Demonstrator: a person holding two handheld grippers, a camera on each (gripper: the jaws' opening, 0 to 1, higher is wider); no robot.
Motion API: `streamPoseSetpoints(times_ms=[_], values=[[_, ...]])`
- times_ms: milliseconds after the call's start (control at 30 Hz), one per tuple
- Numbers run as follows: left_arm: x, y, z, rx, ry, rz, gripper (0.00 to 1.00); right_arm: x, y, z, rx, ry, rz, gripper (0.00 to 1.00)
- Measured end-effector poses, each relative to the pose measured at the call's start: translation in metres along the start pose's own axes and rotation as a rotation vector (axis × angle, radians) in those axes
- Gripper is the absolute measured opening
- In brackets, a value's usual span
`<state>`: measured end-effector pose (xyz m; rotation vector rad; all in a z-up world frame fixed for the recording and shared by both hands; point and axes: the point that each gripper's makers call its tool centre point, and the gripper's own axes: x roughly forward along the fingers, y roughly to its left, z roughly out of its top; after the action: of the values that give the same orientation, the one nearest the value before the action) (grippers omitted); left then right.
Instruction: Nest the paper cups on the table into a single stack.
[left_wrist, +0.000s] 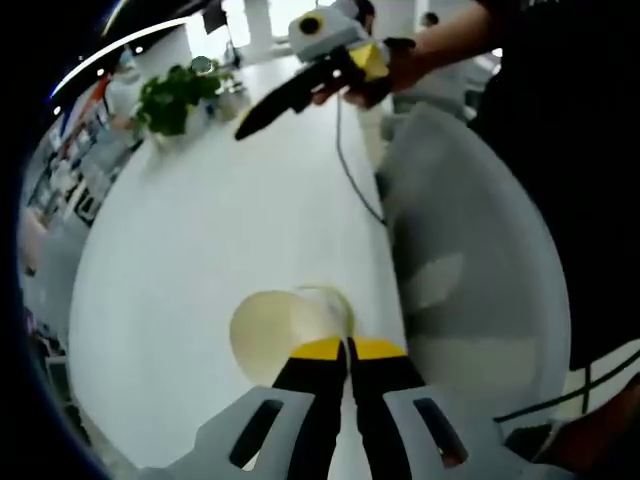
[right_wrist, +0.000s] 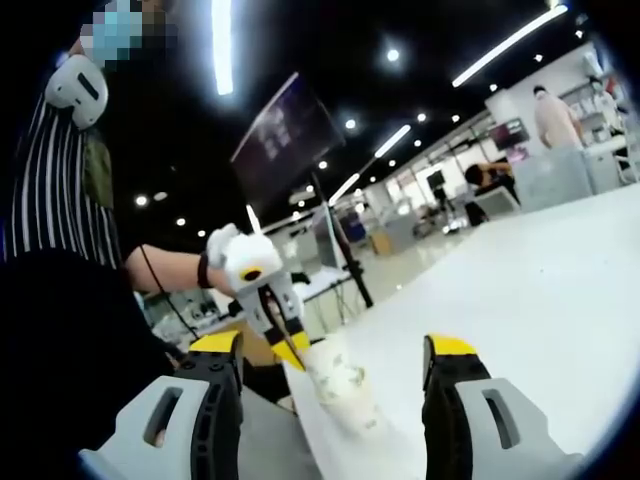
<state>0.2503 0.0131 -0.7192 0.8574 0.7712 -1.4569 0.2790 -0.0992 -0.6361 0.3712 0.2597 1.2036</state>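
1. On the smooth white table (left_wrist: 200, 270), a pale paper cup (left_wrist: 285, 330) lies tipped, round mouth showing.
2. Left gripper (left_wrist: 348, 350): yellow-tipped jaws pressed together, pinching the cup's rim.
3. Right gripper (right_wrist: 335, 365): jaws spread wide, holding nothing, with the cup beyond them.

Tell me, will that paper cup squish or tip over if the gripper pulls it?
Probably a bit squishy: the paper cup looks thin-walled, and the left gripper is shut on its rim, so a hard pinch could dent it. It seems light and looks empty, so it should lift easily. It stands tall and narrow in the right gripper view, so a sideways pull might tip it.
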Motion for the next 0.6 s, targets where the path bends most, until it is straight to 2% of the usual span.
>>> streamPoseSetpoints(times_ms=[233, 300, 400, 500, 533, 600], values=[[0.011, 0.003, -0.001, -0.015, 0.027, -0.019, 0.01, -0.001, 0.000, 0.000, 0.012, -0.007, -0.001, 0.70], [0.014, -0.004, 0.000, -0.079, 0.018, -0.060, 0.02, -0.001, 0.000, 0.000, 0.020, -0.011, -0.001, 0.70], [0.018, 0.000, -0.003, -0.116, 0.022, -0.064, 0.02, 0.000, -0.001, -0.003, 0.027, -0.007, 0.001, 0.70], [0.020, 0.000, -0.002, -0.148, 0.003, -0.070, 0.03, 0.001, 0.003, -0.004, 0.027, -0.004, 0.006, 0.70], [0.021, -0.003, 0.001, -0.191, -0.024, -0.088, 0.03, 0.001, 0.003, -0.004, 0.027, -0.004, 0.007, 0.70], [0.020, 0.000, 0.001, -0.191, -0.042, -0.083, 0.03, 0.001, 0.004, -0.004, 0.037, -0.006, 0.007, 0.69]])
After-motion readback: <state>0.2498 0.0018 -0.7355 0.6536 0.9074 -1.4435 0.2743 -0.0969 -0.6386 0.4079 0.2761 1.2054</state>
